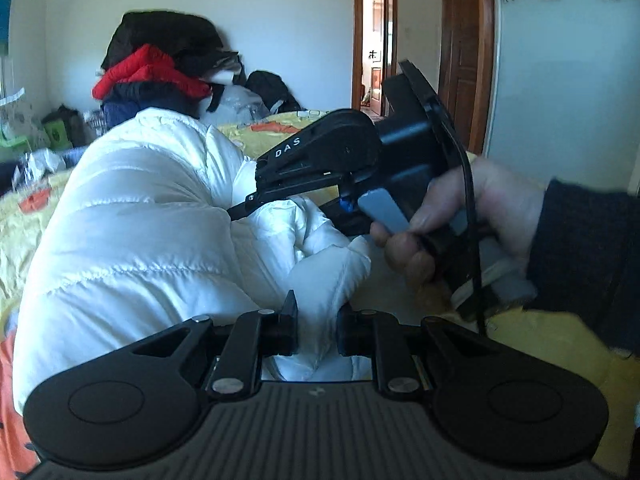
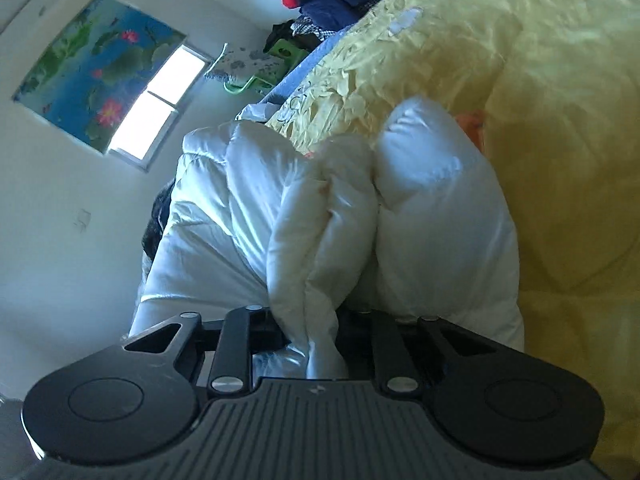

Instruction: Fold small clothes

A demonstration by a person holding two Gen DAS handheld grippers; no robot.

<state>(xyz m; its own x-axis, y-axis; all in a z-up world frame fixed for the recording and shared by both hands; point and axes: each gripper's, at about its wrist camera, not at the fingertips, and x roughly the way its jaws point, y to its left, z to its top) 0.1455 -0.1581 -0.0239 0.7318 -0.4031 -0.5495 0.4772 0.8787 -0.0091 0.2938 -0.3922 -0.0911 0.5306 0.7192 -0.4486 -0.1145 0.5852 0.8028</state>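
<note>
The yellow bedspread (image 1: 540, 344) fills the scene. On it lies the white puffer jacket (image 1: 132, 240), bunched and partly folded, with a pile of dark and red clothes (image 1: 160, 68) beyond it. My right gripper (image 2: 314, 328) pinches a thick fold of the jacket. My left gripper (image 1: 317, 328) sits at the jacket's near edge, fingers narrowly apart, seemingly around a bit of fabric, though I cannot tell.

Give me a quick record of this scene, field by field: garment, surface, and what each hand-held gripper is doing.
garment: white puffer jacket, bunched up
surface: yellow quilt
left hand-held gripper: fingers close together, jacket fabric between them
right hand-held gripper: shut on a fold of the jacket
background: clothes pile behind the jacket
</note>
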